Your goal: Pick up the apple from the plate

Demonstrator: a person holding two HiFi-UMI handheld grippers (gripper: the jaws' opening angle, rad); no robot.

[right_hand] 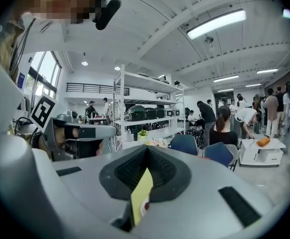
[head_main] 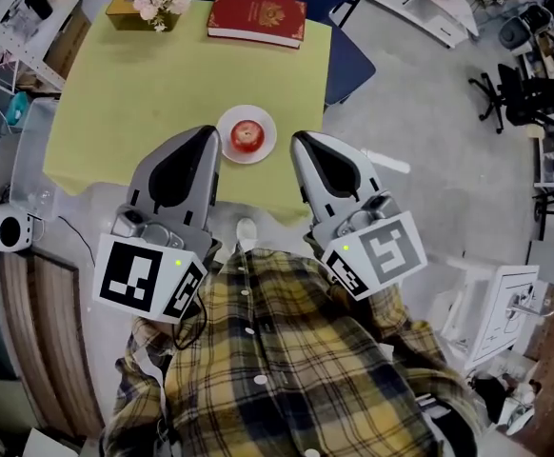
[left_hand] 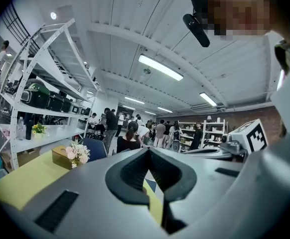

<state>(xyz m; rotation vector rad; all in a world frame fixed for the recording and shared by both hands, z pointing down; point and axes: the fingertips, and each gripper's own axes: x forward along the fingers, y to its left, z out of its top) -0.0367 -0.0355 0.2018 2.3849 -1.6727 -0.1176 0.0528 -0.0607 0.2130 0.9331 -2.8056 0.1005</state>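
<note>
Apple (head_main: 247, 136) on plate (head_main: 266, 122), centre frame, yellow table (head_main: 115, 93); my left gripper (head_main: 206, 135) and right gripper (head_main: 301, 142) sit either side, both closed, empty.

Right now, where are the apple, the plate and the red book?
apple (head_main: 247, 136), head view, its red top.
plate (head_main: 224, 125), head view, bare left rim.
red book (head_main: 257, 17), head view, middle of its cover.

Yellow surface (head_main: 144, 112): red book (head_main: 257, 18) at its 12 o'clock edge, flower box (head_main: 153, 6) at 11 o'clock, blue chair (head_main: 348, 65) off 3 o'clock.
</note>
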